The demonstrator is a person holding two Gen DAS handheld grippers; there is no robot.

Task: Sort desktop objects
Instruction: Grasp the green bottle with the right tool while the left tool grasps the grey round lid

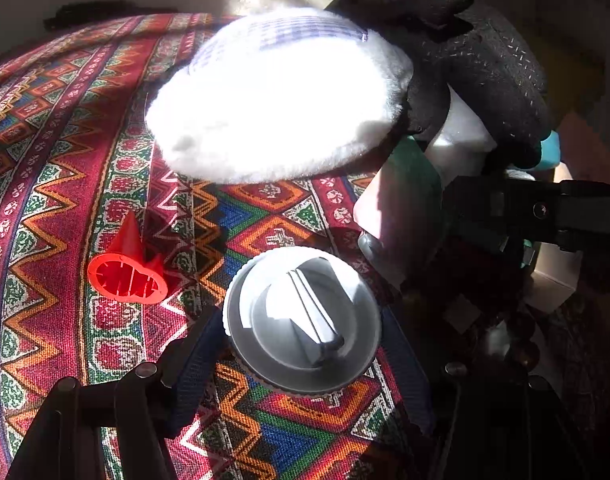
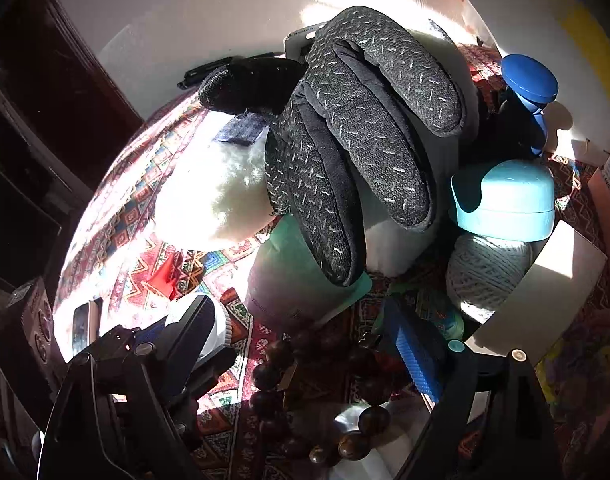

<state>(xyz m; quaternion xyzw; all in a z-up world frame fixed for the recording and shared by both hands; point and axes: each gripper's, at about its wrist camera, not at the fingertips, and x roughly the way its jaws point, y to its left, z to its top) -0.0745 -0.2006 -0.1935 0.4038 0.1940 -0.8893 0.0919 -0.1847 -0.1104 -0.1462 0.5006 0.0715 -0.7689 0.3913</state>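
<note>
A round grey-white lid (image 1: 301,320) with a ridge handle and a knurled rim sits between the navy pads of my left gripper (image 1: 303,344), which touch it on both sides. A red plastic cone piece (image 1: 125,272) lies on the patterned cloth (image 1: 57,168) to its left. Beyond it lies a fluffy white round pad (image 1: 277,96), with a black glove (image 2: 357,152) draped over its right side. My right gripper (image 2: 301,332) stands open above a string of dark wooden beads (image 2: 273,364). A sliver of the lid's rim (image 2: 222,328) shows beside its left finger.
A white-and-green pouch (image 2: 289,276) lies under the glove. On the right crowd a light blue case (image 2: 505,200), a blue-capped bottle (image 2: 529,80), a ball of pale yarn (image 2: 485,272) and a white box (image 2: 545,288). A wall rises behind the table.
</note>
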